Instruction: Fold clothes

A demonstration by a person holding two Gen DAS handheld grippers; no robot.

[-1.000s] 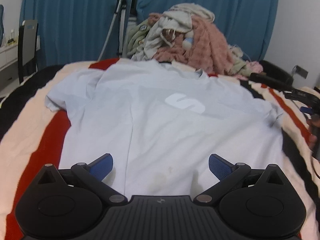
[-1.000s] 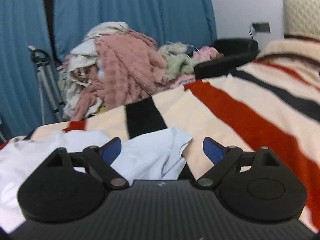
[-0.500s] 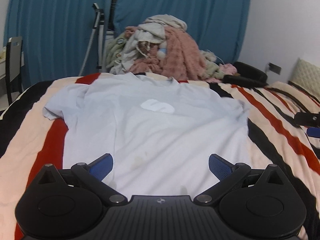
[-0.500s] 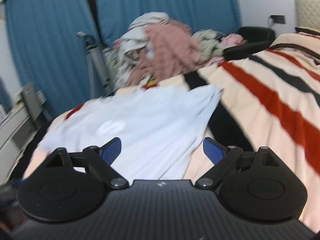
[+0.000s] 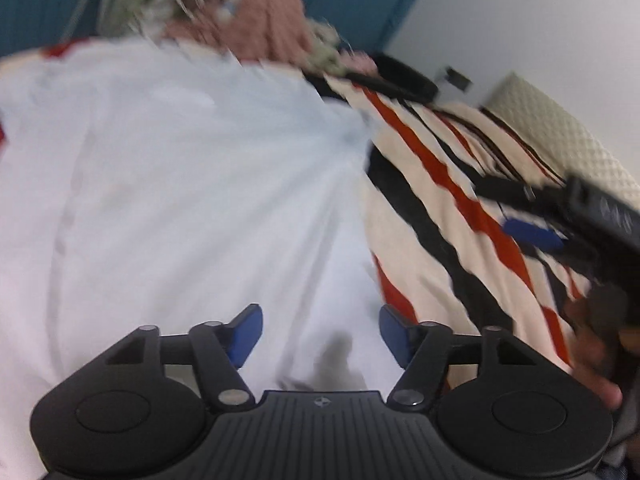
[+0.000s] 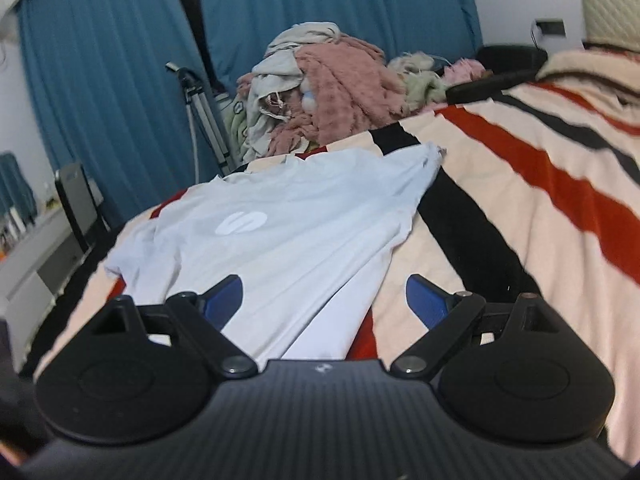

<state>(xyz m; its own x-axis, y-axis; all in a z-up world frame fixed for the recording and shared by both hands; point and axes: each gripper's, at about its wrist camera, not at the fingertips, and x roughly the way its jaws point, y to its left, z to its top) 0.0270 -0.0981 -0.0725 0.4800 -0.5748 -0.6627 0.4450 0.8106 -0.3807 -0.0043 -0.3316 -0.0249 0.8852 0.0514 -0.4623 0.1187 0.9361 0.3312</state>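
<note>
— Holding what, and where's the shirt?
— Nothing. My left gripper [image 5: 320,334] gapes over the white T-shirt [image 6: 288,236] hem; my right gripper [image 6: 324,300] gapes wide at its right side. Shirt lies flat on the striped blanket [image 6: 520,208], toward the left edge; laundry pile [image 6: 320,84] beyond

The T-shirt [image 6: 280,240] is thin, smooth matt cloth. The striped blanket [image 6: 540,240] looks soft and fleecy. At upper centre, the pink throw [image 6: 344,84] is nubbly; the curtains [image 6: 100,80] hang as matt cloth.
</note>
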